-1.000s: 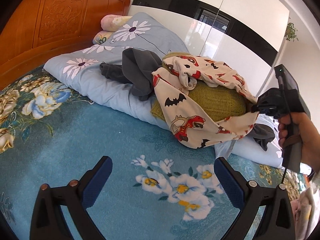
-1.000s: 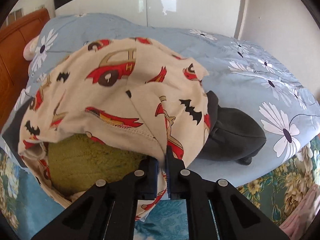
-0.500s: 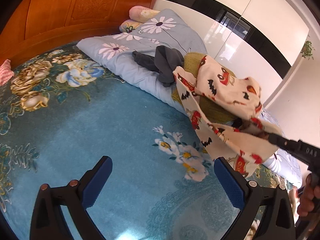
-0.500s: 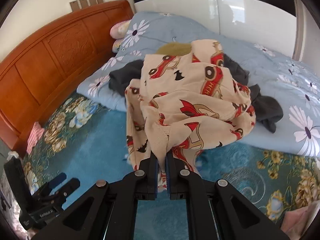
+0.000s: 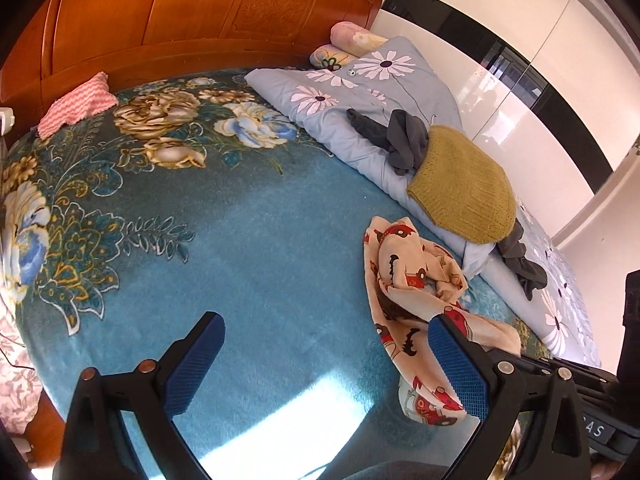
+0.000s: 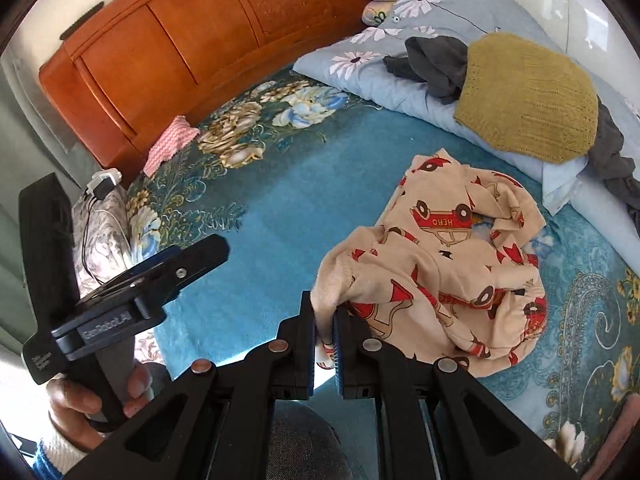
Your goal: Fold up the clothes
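Down low in the left view, the left gripper (image 5: 326, 360) has fingers wide apart over bare blue blanket (image 5: 248, 248). Its right finger hides part of the car-print shirt (image 5: 416, 280).

Next, in the right view, the right gripper (image 6: 324, 320) is clamped on the shirt's near edge (image 6: 326, 300). "HERO" shows on one car.

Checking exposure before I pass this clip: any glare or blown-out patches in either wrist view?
Left wrist: sunlight bleaches the blue bedspread between the left gripper fingers, and the wardrobe doors glare. Right wrist: evenly lit, car-print garment sharp.
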`<act>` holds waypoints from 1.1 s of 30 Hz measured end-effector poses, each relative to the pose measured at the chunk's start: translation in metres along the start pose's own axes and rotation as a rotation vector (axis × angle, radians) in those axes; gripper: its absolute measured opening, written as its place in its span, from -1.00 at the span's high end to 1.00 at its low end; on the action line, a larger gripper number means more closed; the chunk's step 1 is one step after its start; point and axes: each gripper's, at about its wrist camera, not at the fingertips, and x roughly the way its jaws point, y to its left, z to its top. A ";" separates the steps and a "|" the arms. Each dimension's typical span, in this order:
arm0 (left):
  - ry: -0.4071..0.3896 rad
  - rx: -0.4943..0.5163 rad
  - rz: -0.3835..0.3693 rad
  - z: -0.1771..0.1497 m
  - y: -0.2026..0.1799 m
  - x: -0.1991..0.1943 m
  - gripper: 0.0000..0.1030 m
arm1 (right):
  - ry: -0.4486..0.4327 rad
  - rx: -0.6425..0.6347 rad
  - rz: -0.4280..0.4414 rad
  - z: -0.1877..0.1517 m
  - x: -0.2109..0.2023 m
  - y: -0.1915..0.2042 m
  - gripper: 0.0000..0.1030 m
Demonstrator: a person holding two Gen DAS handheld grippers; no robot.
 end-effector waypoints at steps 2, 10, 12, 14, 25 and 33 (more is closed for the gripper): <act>0.009 -0.001 0.017 -0.003 0.002 -0.002 -1.00 | 0.019 0.016 0.001 -0.002 0.009 -0.002 0.71; 0.123 -0.032 0.072 -0.018 0.004 0.020 -1.00 | -0.111 0.057 0.007 -0.025 -0.030 -0.042 0.04; 0.130 -0.004 0.105 -0.022 0.002 0.025 -1.00 | -0.111 0.190 -0.051 -0.036 -0.029 -0.082 0.03; 0.135 0.019 0.127 -0.026 0.001 0.030 -1.00 | -0.108 0.325 -0.101 -0.048 -0.026 -0.121 0.03; -0.016 0.037 0.142 -0.029 0.007 0.018 -1.00 | -0.062 0.609 -0.167 -0.079 0.038 -0.203 0.03; 0.057 -0.035 0.097 -0.028 0.012 0.032 -1.00 | -0.065 0.724 -0.104 -0.077 0.059 -0.228 0.27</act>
